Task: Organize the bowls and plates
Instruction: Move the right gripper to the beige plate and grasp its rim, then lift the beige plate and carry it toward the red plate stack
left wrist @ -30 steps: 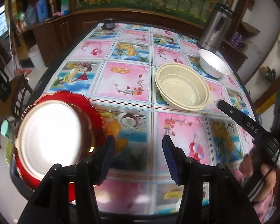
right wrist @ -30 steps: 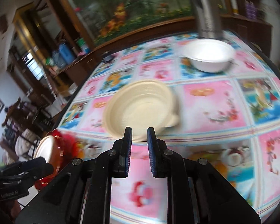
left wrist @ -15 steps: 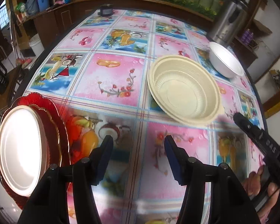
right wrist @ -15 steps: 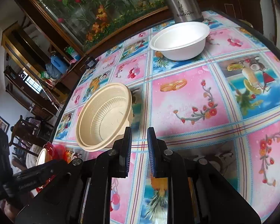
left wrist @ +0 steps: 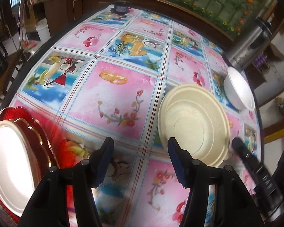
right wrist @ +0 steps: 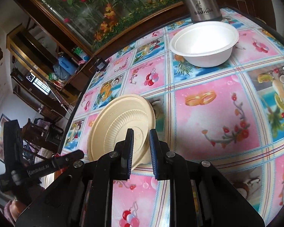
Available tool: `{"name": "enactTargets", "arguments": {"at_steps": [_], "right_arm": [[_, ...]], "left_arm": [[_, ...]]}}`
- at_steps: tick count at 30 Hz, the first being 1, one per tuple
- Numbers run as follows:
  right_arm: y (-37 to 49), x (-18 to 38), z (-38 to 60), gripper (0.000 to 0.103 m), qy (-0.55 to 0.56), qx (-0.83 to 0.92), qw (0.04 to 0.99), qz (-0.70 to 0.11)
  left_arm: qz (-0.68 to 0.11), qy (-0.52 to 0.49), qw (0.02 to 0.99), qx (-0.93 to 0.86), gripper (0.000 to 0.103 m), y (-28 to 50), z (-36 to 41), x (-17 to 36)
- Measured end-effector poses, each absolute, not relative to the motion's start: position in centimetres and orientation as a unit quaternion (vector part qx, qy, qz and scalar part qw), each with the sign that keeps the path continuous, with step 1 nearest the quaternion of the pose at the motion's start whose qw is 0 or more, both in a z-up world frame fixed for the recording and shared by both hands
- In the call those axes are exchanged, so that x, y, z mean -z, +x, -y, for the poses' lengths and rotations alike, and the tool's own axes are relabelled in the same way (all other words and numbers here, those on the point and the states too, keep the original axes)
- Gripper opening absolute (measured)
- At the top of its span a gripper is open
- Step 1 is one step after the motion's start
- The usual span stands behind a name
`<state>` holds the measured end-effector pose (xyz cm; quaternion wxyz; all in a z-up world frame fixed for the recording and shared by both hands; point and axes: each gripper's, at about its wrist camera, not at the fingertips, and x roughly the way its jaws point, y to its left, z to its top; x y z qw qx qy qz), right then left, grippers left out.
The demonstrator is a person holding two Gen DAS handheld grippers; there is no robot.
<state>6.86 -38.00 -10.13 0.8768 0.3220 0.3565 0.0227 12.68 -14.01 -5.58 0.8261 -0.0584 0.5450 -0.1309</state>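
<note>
With the right gripper [right wrist: 141, 149] narrowly open astride the cream bowl's [right wrist: 121, 126] rim and the left gripper [left wrist: 140, 157] wide open and empty, a shallow bite could let the bowl slip.

A glossy, smooth printed tablecloth [right wrist: 214, 113] carries a matt cream bowl [right wrist: 121, 124] with a ribbed wall at 9 o'clock, a smooth white foam-like bowl [right wrist: 204, 43] and a brushed-metal flask [right wrist: 200, 1] at 1 o'clock.

Bright daylight, glare on white plate [left wrist: 8, 162], heavy fisheye warp, edges maybe motion-blurred.
</note>
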Motion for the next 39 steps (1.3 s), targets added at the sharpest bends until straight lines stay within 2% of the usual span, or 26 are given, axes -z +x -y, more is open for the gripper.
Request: {"name": "enactTargets", "arguments": {"at_steps": [7,11,26,27,28,31,34,39], "right_arm": [[7.6,11.3,38.5,0.016,0.338,-0.03,0.867,-0.364],[7.8,11.5,38.5,0.027,0.344,-0.037,0.865,-0.363],[8.9,13.2,39.1,0.027,0.404,-0.075,0.835,-0.366],[9.1,13.4,39.0,0.027,0.404,-0.073,0.834,-0.368],[9.2,13.6,39.0,0.027,0.405,-0.071,0.833,-0.371],[9.4,14.1,39.0,0.027,0.414,-0.073,0.825,-0.376],[9.3,14.2,39.2,0.015,0.416,-0.063,0.826,-0.376],[9.0,14.0,39.6,0.014,0.415,-0.051,0.831,-0.368]], "left_arm": [[-0.549,-0.061,0.821,0.142,0.06,13.8,15.5,5.7],[-0.556,-0.066,0.816,0.144,0.06,14.3,15.9,6.2],[-0.551,-0.102,0.807,0.189,0.057,14.4,16.7,6.7],[-0.55,-0.101,0.808,0.187,0.054,14.4,16.7,6.7],[-0.55,-0.101,0.808,0.186,0.046,14.5,16.7,6.8],[-0.556,-0.108,0.803,0.186,0.038,14.6,16.6,7.1],[-0.557,-0.105,0.803,0.184,0.027,14.5,16.7,7.3],[-0.555,-0.103,0.805,0.182,0.017,14.4,16.7,7.3]]}}
